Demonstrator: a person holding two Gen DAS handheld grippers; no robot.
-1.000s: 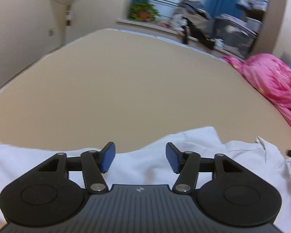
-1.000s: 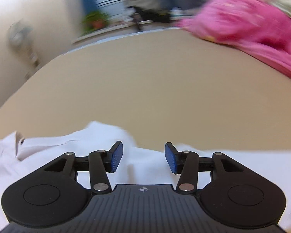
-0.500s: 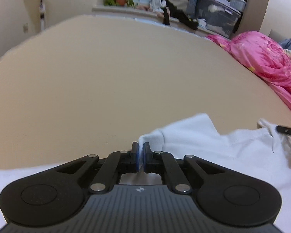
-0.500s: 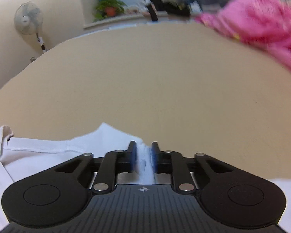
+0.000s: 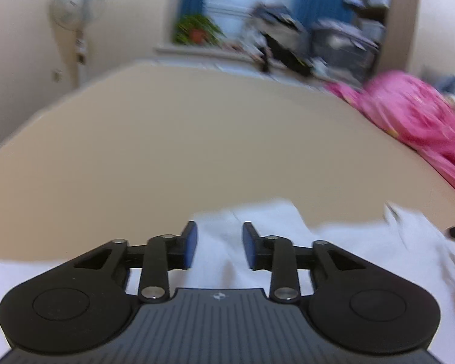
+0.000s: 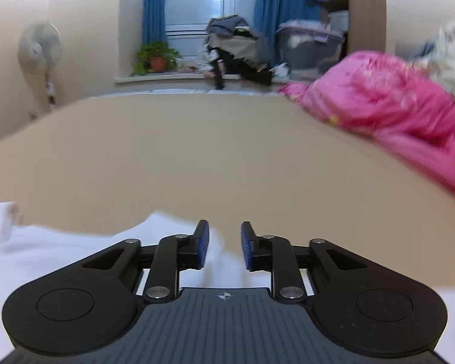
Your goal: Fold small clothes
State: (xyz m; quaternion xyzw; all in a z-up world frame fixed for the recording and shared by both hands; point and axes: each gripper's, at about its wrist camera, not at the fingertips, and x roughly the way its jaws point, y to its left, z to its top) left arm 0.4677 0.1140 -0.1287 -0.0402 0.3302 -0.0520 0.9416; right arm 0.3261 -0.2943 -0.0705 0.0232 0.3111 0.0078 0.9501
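Left wrist view motion-blurred; clutter on the far sill [image 5: 288, 48] unreadable; my white garment [image 5: 267, 227] runs under my left gripper [image 5: 217, 244] body and off the bottom edge; pink bedding [image 6: 394, 115] cut by right edge; fabric beneath my right gripper [image 6: 224, 244] smeared.

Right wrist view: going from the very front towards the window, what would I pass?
Right gripper, its jaws opening → white garment → bare tan bed surface → window ledge with potted plant → blue curtains.
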